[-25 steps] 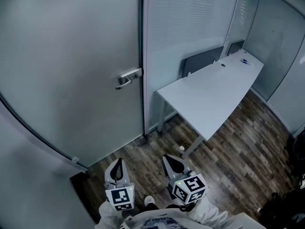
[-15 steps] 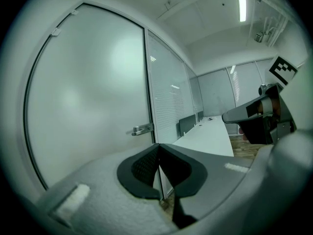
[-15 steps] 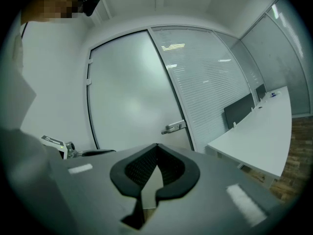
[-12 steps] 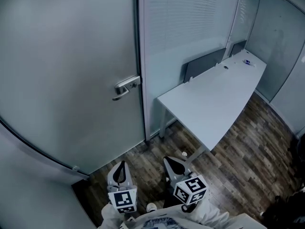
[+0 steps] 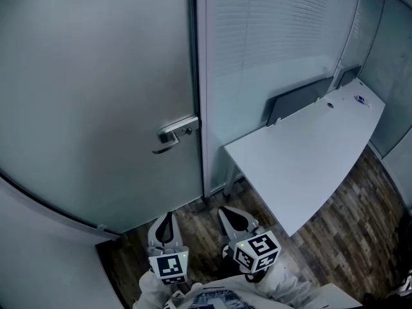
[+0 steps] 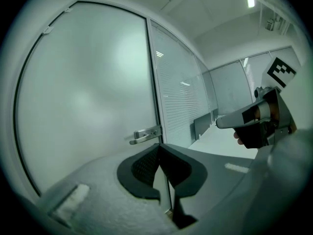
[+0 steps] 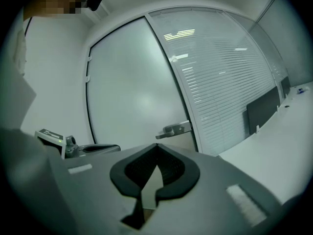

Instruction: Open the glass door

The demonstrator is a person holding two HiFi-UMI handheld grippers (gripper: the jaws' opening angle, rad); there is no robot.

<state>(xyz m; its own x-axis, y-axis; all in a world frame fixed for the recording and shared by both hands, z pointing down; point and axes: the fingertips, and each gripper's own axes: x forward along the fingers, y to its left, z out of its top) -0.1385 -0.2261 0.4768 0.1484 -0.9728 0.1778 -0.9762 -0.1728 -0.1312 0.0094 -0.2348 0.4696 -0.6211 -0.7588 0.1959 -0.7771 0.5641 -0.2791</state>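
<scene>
Ahead on the left, door: frosted glass, closed, handle at its right edge.
Right of door: striped glass wall, table beside it.
Way to door: bare wood floor.
Left hand-held gripper: jaws together, empty, apart from door.
Right hand-held gripper: jaws together, empty, beside the left.

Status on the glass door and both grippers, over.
Left gripper, right gripper shut, empty. Glass door closed, handle untouched. Nothing between grippers and handle; desk off right.
</scene>
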